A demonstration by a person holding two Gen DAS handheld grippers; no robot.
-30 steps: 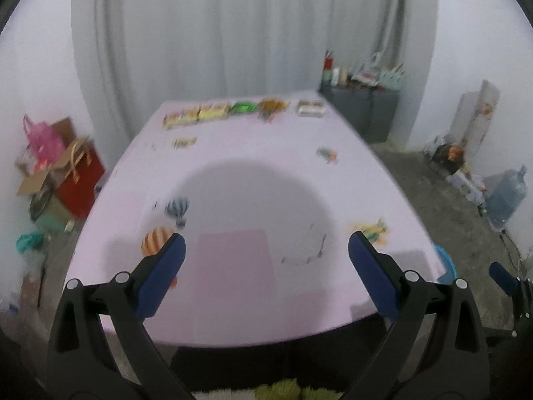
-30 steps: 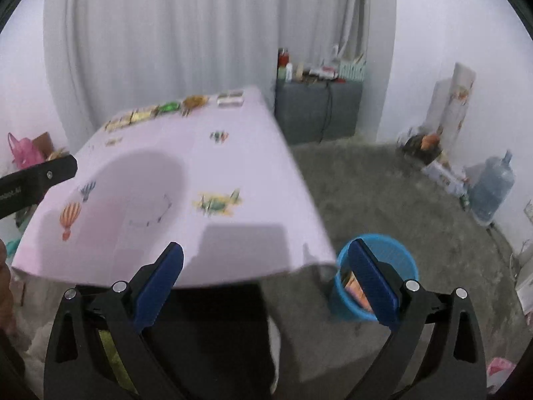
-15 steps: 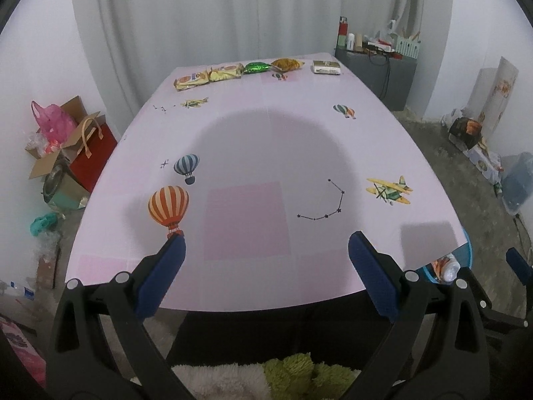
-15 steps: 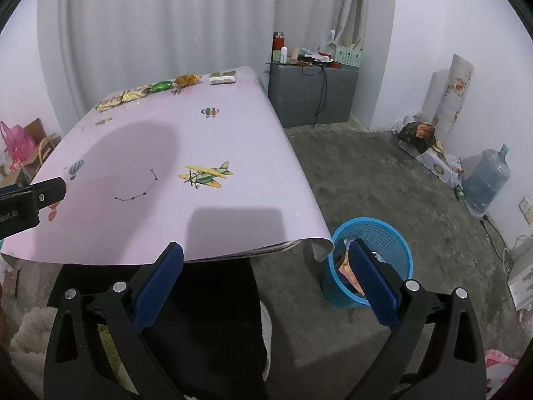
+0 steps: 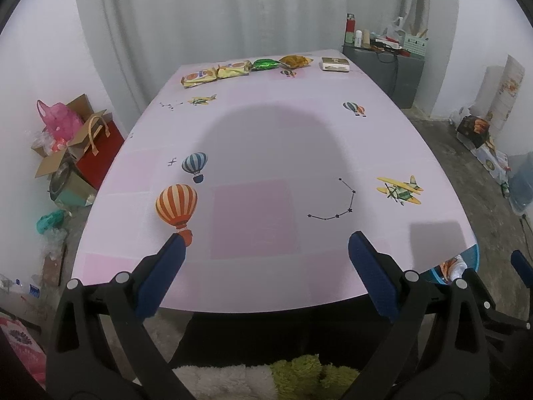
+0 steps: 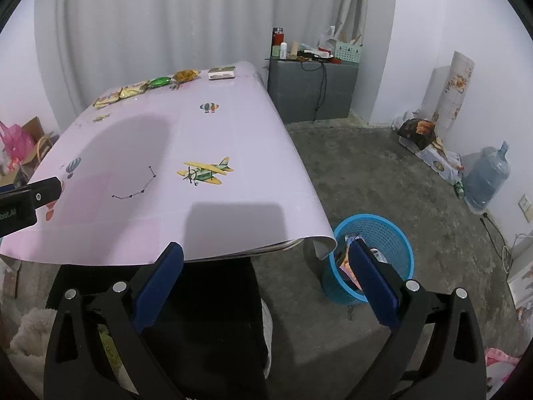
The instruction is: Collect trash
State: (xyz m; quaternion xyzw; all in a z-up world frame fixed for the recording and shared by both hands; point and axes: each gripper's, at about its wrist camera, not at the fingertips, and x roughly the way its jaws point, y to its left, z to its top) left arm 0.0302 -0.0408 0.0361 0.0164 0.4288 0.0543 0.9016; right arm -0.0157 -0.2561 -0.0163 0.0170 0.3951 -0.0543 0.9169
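Along the far edge of the pink table [image 5: 266, 140] lies a row of snack wrappers: two yellow packets [image 5: 216, 73], a green one [image 5: 265, 64], an orange one [image 5: 294, 60] and a small flat box [image 5: 334, 64]. The same row shows in the right wrist view, from the yellow packets [image 6: 121, 95] to the box [image 6: 222, 72]. My left gripper [image 5: 266, 250] is open and empty over the table's near edge. My right gripper [image 6: 266, 260] is open and empty off the near right corner, close to a blue mesh bin [image 6: 376, 253] holding wrappers.
The bin's rim [image 5: 473, 260] peeks past the table's right corner. A grey cabinet [image 6: 313, 90] with clutter stands behind the table. Bags and boxes [image 5: 73, 143] sit on the floor at left. A water jug [image 6: 486, 176] and packages line the right wall.
Both grippers have pulled back and risen, so the whole table and the bin are in sharper, wider view. Both stayed open and empty.
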